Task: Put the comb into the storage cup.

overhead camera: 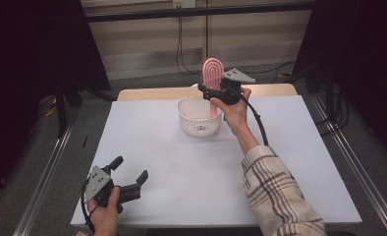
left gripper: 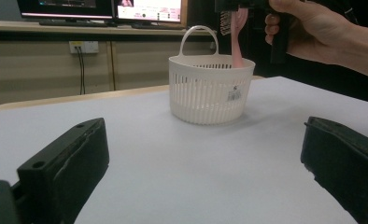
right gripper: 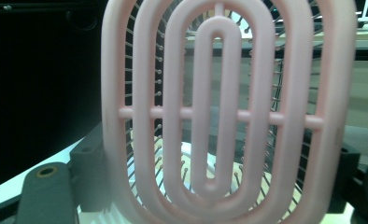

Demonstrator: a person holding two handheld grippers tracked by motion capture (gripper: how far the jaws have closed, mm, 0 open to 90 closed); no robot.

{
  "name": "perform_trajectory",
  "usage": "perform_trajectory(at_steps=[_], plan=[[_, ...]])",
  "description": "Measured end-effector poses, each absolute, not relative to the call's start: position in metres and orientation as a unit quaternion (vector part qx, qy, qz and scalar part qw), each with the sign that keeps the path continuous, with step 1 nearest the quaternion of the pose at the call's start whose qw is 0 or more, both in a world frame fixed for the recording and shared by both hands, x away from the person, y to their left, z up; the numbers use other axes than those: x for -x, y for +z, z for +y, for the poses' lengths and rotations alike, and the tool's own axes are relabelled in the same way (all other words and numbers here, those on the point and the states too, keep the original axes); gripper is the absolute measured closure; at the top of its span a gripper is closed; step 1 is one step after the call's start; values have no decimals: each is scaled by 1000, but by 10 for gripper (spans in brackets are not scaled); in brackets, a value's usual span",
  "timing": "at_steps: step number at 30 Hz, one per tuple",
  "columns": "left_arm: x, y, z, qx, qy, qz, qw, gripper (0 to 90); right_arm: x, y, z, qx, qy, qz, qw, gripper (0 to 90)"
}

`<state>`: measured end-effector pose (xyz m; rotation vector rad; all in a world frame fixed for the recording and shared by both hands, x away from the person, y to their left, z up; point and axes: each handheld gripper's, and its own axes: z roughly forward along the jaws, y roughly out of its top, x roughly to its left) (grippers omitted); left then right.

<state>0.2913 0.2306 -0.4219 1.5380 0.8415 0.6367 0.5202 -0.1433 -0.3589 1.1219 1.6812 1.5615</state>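
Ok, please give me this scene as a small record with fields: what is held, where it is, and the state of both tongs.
held thing: pink hairbrush, upright, handle down inside the basket
container: white basket on the white table
right tongs: shut on the brush, above the basket
left tongs: open, holding nothing, low near the table's front left corner

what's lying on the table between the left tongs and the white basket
Nothing: in the high view, bare white table top runs from the left tongs to the white basket. The left gripper view shows the same.
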Motion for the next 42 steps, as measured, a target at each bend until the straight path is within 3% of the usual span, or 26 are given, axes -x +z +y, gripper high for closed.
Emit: perform_trajectory(at_steps=[27, 29, 42], plan=[[-292, -424, 228, -665, 256, 370, 596, 11, -521, -381, -146, -443, 571, 633, 277, 198], [-291, -422, 228, -667, 276, 359, 592, 12, -521, -383, -146, -445, 568, 636, 274, 199], [-291, -423, 228, -667, 276, 361, 590, 11, -525, -396, -150, -465, 559, 634, 261, 198]])
